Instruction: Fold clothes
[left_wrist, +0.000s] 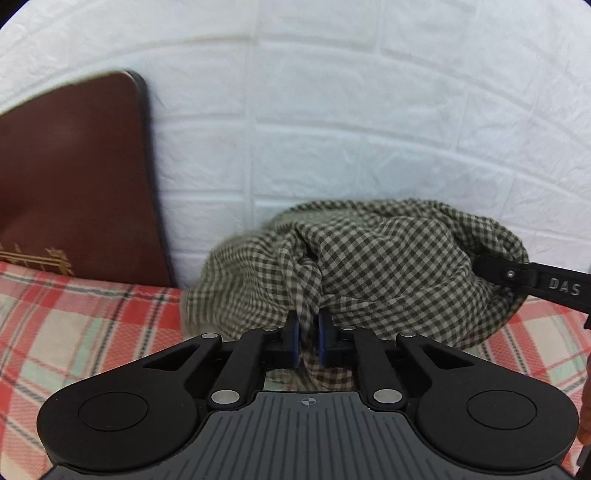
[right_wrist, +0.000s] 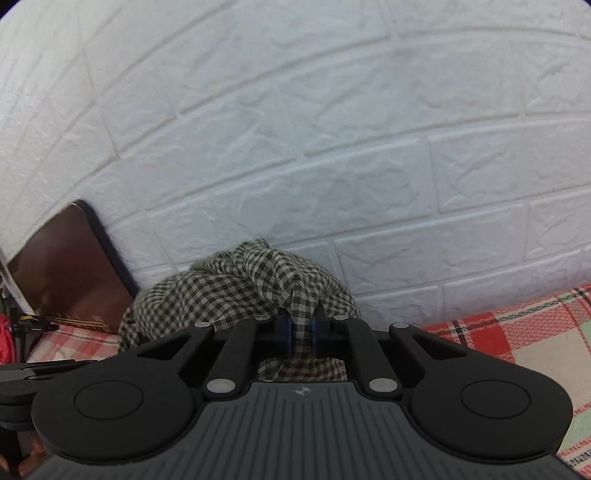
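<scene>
Pinching a fold of cloth between its blue pads, the left gripper (left_wrist: 308, 341) stands nearest in the left wrist view, its jaws drawn close with only the thickness of the fabric between them. The right gripper (right_wrist: 300, 330) does likewise in the right wrist view, its jaws pressed onto a narrow ridge of the same cloth; in the left wrist view its black finger, marked "DAS", enters from the right edge and meets the far right side of the bundle. Held item: one checked garment (left_wrist: 369, 266), small dark-and-beige gingham, gathered into a crumpled, rounded mound, raised between the two grippers, with a loose tail hanging down behind each set of jaws. Its lower edge lies close to the surface below; whether it touches cannot be told. Surface: a plaid cover (left_wrist: 85, 332) in red, cream and pale green with dark lines, spread flat and running to both sides of the garment. Beyond, to the left: a dark brown panel (left_wrist: 74, 177) with a rounded corner, dark rim and a gold ornament low down, leaning upright against the wall. Furthest back: a white brick-patterned wall (left_wrist: 369, 110), filling the upper part of both views directly behind the garment.
</scene>
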